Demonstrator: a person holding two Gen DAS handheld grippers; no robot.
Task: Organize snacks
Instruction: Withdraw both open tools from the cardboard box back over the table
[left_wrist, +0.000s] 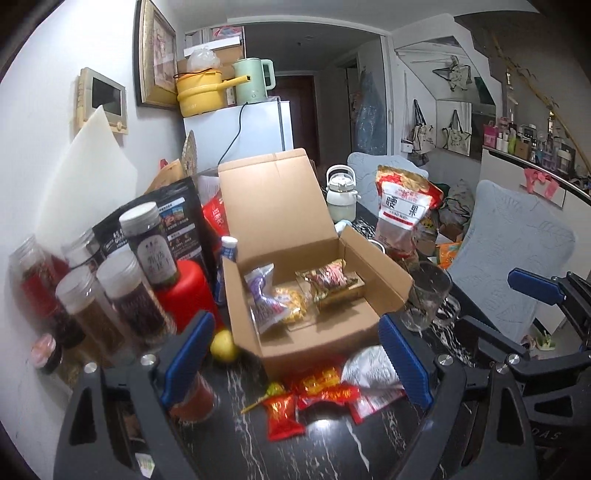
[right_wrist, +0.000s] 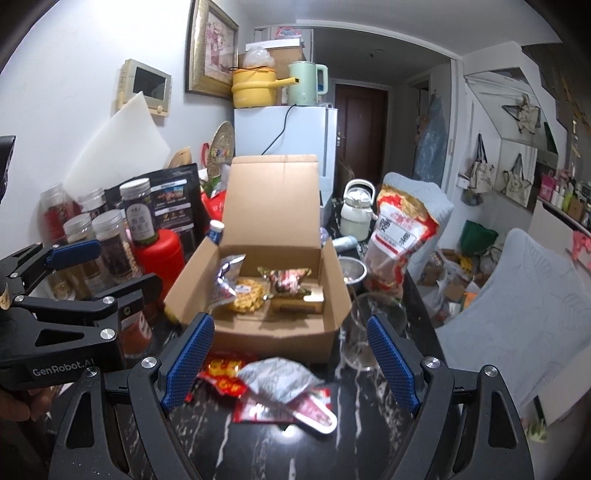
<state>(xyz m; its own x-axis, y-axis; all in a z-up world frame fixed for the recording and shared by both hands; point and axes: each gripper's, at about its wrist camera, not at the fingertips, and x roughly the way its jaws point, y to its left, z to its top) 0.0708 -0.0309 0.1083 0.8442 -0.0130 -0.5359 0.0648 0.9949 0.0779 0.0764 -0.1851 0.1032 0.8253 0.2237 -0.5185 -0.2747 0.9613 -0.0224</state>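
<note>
Left wrist view: the left gripper (left_wrist: 297, 358) stands released, nothing between its pads. The loose snack packets (left_wrist: 325, 391) lie at 6 o'clock of the open cardboard box (left_wrist: 332, 332), just ahead of the fingers, their spread running 9 to 3.

Right wrist view: the right gripper (right_wrist: 291, 362) is also released and empty; the silver packet (right_wrist: 277, 380) sits dead centre, so this hand seems nearer. Black marble table (right_wrist: 369, 443), cluttered room, jars (right_wrist: 110, 243) at 9.

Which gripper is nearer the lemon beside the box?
Left. The lemon lies just beyond the left gripper, by its left finger; the right gripper hovers farther right, over the silver packet.
</note>
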